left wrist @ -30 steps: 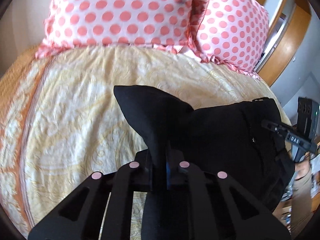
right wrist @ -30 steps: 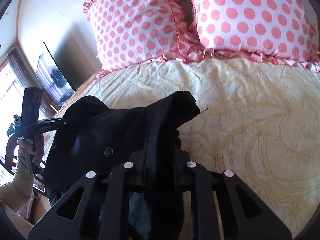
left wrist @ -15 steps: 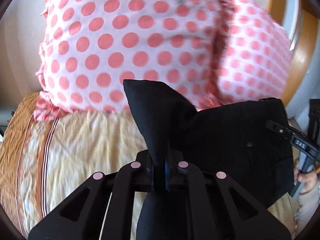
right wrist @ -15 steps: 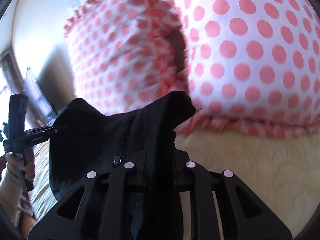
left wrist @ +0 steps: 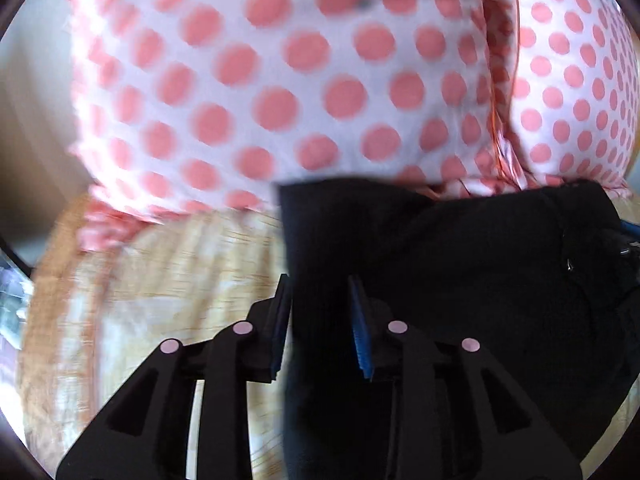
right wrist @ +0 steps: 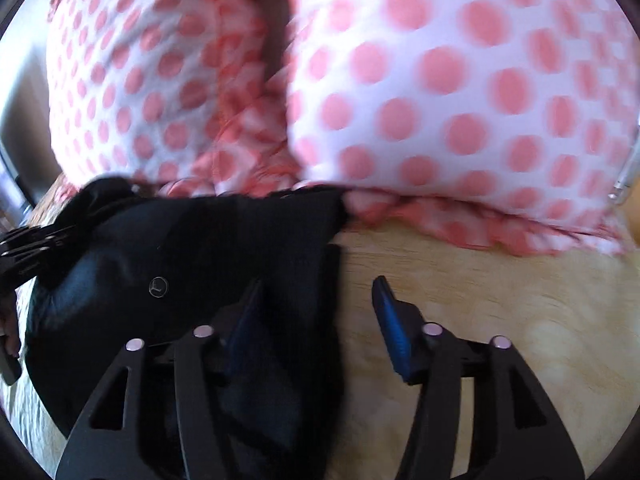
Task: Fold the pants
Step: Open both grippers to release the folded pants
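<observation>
The black pants lie on the yellow patterned bedspread, their top edge against the polka-dot pillows. My left gripper is open, with the pants' left corner lying loose between its blue-padded fingers. In the right wrist view the pants show a small button. My right gripper is open, with the pants' right corner draped over its left finger. The left gripper also shows at the far left of the right wrist view.
Two white pillows with pink dots stand just behind the pants and fill the upper view. The bedspread stretches to the right of the pants. A dark wall or furniture edge is at the left.
Both grippers moved forward toward the pillows, lowered the pants onto the bed, and opened, letting go of the waistband corners they had pinched.
</observation>
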